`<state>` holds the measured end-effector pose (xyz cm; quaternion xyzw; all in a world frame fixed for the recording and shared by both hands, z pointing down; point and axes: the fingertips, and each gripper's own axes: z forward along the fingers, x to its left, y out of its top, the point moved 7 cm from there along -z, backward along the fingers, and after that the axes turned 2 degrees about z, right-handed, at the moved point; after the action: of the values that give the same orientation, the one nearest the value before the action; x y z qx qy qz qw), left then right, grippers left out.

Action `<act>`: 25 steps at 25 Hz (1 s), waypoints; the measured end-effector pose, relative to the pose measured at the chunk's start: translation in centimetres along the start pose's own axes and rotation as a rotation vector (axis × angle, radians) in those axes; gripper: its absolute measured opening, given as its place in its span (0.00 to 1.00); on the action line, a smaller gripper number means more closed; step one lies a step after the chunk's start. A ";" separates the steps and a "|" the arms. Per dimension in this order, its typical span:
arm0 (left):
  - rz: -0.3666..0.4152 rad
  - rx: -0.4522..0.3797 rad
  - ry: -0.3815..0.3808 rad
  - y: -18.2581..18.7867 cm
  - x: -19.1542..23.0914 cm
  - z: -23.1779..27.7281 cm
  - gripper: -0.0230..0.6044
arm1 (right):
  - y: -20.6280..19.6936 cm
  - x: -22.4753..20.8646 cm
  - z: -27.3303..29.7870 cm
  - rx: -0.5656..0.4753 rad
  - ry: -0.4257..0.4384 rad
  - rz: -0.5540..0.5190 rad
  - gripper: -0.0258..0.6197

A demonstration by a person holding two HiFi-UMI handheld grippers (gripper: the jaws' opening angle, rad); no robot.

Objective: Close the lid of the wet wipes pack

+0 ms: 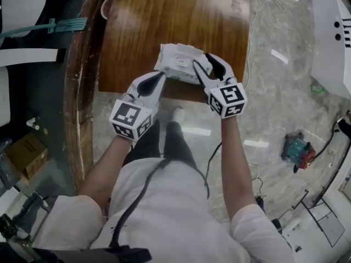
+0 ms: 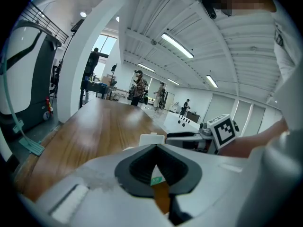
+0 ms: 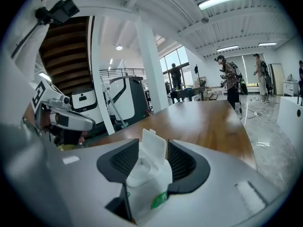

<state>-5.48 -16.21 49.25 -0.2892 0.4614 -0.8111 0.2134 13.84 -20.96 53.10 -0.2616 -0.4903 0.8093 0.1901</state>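
Note:
The white wet wipes pack (image 1: pixel 178 63) lies on the wooden table (image 1: pixel 164 15) close to its near edge. Its flip lid (image 3: pixel 154 148) stands upright and open, with a wipe bulging out below it. My right gripper (image 1: pixel 202 59) is open; its jaws straddle the right end of the pack (image 3: pixel 149 174), one on each side of the lid. My left gripper (image 1: pixel 160 76) sits at the pack's near left corner. In the left gripper view its jaws (image 2: pixel 155 146) meet at the tips, with the pack's green label showing under them. Whether they pinch the wrapper is hidden.
The table's near edge runs just under both grippers, with polished floor below it. A red and teal tool (image 1: pixel 298 151) lies on the floor at the right, a cardboard box (image 1: pixel 24 152) at the left. A white machine (image 1: pixel 334 37) stands at the far right. Several people stand far off.

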 end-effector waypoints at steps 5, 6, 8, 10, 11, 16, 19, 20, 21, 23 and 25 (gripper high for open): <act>-0.007 0.009 0.008 -0.4 0.7 -0.2 0.04 | -0.1 -0.6 1.7 0.014 0.010 -0.008 0.34; -0.008 0.010 0.010 -0.4 0.8 -0.3 0.04 | -0.1 -0.6 1.9 0.015 0.012 -0.009 0.34; -0.010 0.010 0.014 -0.4 1.0 -0.3 0.04 | -0.1 -0.7 2.3 0.017 0.015 -0.010 0.34; -0.012 0.009 0.016 -0.3 1.2 -0.4 0.04 | 0.0 -0.8 2.7 0.018 0.020 -0.011 0.34; -0.012 0.009 0.017 -0.3 1.3 -0.4 0.04 | 0.1 -0.8 2.9 0.019 0.024 -0.013 0.34; -0.015 0.007 0.023 -0.2 1.6 -0.6 0.04 | 0.2 -0.7 3.5 0.019 0.047 -0.021 0.34; -0.014 0.009 0.027 -0.2 1.7 -0.8 0.04 | 0.5 -0.3 3.7 0.013 0.058 -0.029 0.34; -0.014 0.010 0.027 -0.2 1.8 -0.9 0.04 | 0.6 -0.2 3.6 0.011 0.060 -0.030 0.34; -0.013 0.010 0.027 -0.2 1.8 -0.9 0.04 | 0.6 -0.1 3.6 0.010 0.062 -0.031 0.34; -0.013 0.008 0.028 -0.2 1.7 -1.0 0.04 | 0.6 0.1 3.5 0.009 0.065 -0.033 0.34; -0.013 0.007 0.028 -0.3 1.7 -1.1 0.04 | 0.5 0.2 3.4 0.009 0.066 -0.035 0.34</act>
<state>-7.53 -16.42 49.50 -0.2799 0.4595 -0.8182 0.2028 11.55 -23.42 53.91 -0.2785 -0.4849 0.7989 0.2215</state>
